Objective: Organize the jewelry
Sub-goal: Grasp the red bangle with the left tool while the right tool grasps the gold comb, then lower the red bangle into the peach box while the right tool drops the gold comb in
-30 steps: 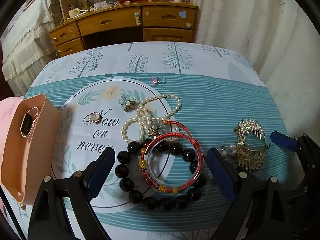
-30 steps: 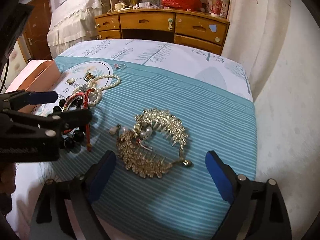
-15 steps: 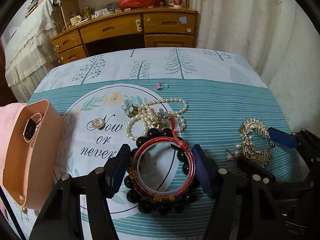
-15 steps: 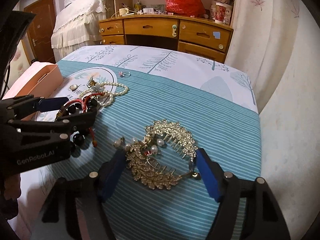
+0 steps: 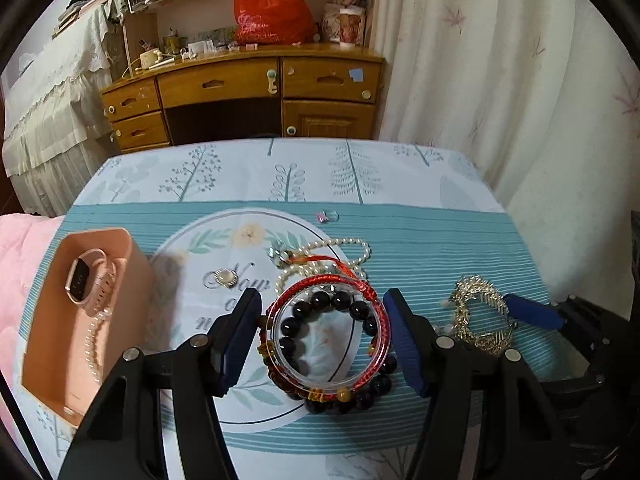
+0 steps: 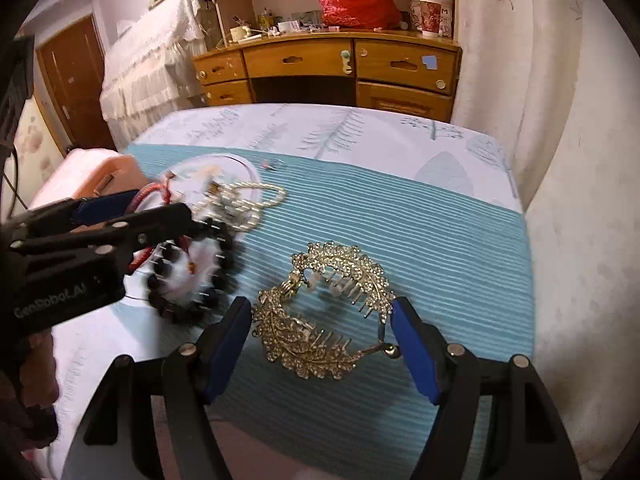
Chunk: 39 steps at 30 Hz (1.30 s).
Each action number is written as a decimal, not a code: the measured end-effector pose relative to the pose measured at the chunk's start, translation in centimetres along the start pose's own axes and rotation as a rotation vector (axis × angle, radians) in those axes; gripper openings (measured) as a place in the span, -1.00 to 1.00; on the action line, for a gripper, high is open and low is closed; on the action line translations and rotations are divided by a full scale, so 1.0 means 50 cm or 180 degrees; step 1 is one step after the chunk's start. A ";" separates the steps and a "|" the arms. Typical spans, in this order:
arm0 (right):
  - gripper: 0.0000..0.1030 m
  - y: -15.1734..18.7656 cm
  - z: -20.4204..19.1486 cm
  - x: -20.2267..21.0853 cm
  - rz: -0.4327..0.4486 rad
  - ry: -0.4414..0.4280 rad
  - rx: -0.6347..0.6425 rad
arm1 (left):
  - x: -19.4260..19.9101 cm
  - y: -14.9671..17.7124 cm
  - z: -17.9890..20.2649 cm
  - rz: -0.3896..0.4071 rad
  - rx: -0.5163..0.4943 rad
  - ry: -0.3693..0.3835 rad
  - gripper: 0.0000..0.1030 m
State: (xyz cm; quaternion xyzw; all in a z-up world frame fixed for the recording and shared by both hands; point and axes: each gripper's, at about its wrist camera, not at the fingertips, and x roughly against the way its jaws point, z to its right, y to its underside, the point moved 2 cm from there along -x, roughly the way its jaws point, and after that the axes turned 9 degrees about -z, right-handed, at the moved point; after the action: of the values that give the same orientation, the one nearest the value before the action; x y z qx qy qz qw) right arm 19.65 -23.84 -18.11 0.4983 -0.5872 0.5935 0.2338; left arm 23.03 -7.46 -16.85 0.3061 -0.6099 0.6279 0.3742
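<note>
The left tongs [image 5: 322, 340] are closed on a bundle of bracelets [image 5: 328, 344], a red-and-clear bangle with a black bead strand hanging under it, lifted off the worktop [image 5: 440, 248]. The right tongs [image 6: 322, 338] grip the gold hair comb [image 6: 324, 316] at its two ends, at the right of the worktop.

The bead strand looks only loosely caught, so it could slip free and drop on the way to the pink box [image 5: 132, 280] at the left. A red cord trails back toward the pearl necklace [image 5: 340, 248] and might drag it along. The comb's teeth could snag the striped cloth if it is pulled sideways.

A brooch [image 5: 225, 278] lies just left of the left tongs, a small ring [image 5: 327, 216] farther off. The box already holds a watch [image 5: 86, 280], leaving limited room.
</note>
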 end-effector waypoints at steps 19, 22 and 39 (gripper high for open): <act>0.40 0.018 -0.040 0.024 -0.0606 -0.0729 -0.1449 | 0.075 0.014 -0.114 0.0071 0.0066 0.0085 0.20; 0.40 0.009 -0.069 0.030 -0.0557 -0.0720 -0.1430 | 0.101 0.019 -0.139 0.0217 0.0038 0.0090 0.20; 0.40 -0.081 -0.307 0.033 -0.0299 -0.0814 -0.1314 | 0.190 0.027 -0.354 0.0263 -0.0142 0.0101 0.20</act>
State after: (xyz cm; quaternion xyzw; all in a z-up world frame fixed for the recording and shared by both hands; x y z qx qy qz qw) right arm 17.61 -9.25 -11.97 0.5378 -0.6970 0.3814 0.2818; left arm 18.08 11.11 -10.79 0.2622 -0.6299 0.6339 0.3643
